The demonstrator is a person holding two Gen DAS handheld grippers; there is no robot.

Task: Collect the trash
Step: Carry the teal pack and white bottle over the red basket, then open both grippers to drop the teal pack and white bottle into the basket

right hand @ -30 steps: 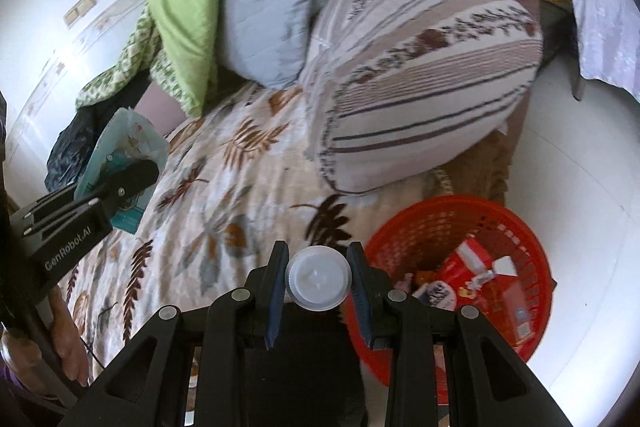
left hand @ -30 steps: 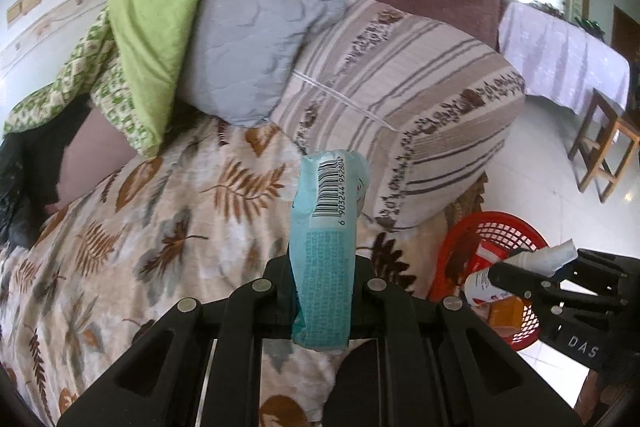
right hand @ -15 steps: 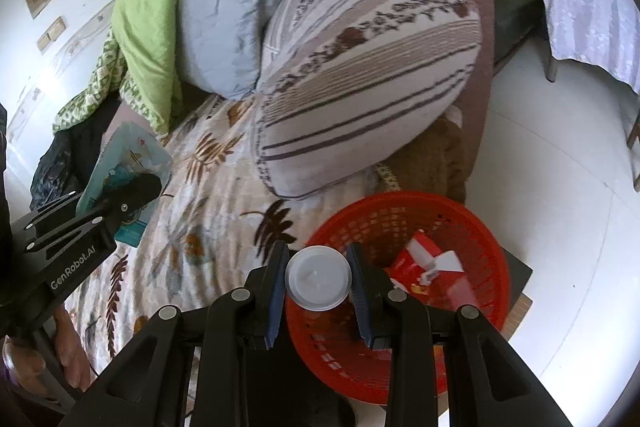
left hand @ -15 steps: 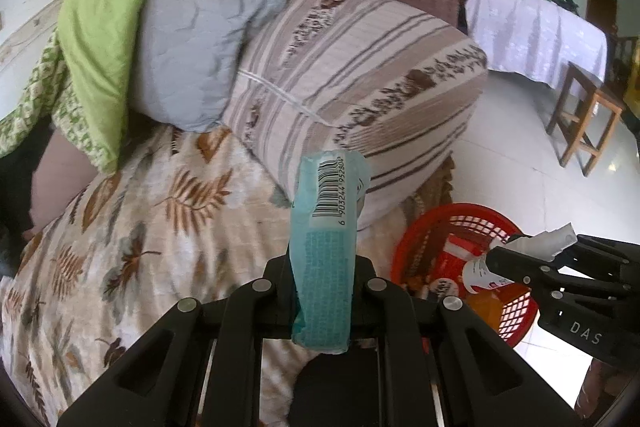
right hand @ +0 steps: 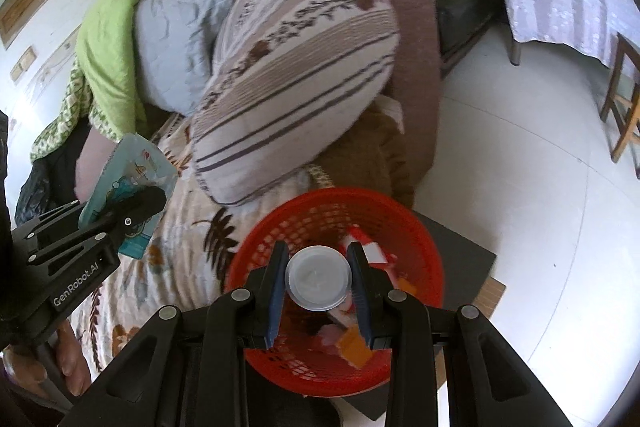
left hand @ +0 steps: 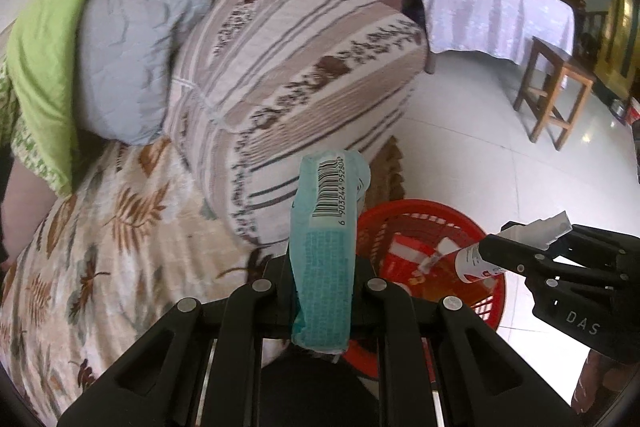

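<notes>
My left gripper (left hand: 322,279) is shut on a flat teal wrapper (left hand: 326,247) with a barcode, which stands upright between its fingers near the sofa's edge. In the right wrist view the same wrapper (right hand: 128,187) shows at the left, in the left gripper (right hand: 140,205). My right gripper (right hand: 318,291) is shut on a small white bottle (right hand: 318,281), seen base-on, right over the red mesh basket (right hand: 400,227). From the left wrist view the bottle (left hand: 516,247) lies sideways in the right gripper (left hand: 500,247) above the basket (left hand: 472,227). Red and orange packets lie inside the basket.
A striped cushion (left hand: 296,67), a grey pillow (left hand: 128,59) and a green blanket (left hand: 44,51) pile on the leaf-patterned sofa cover (left hand: 100,227). The basket stands on a dark mat (right hand: 460,255) on the white tile floor. A wooden stool (left hand: 556,91) and a cloth-covered table (left hand: 496,15) stand at the back right.
Both grippers have swung right from over the sofa toward the basket, each keeping its hold. The basket has come under the right gripper and nearer the left one.
</notes>
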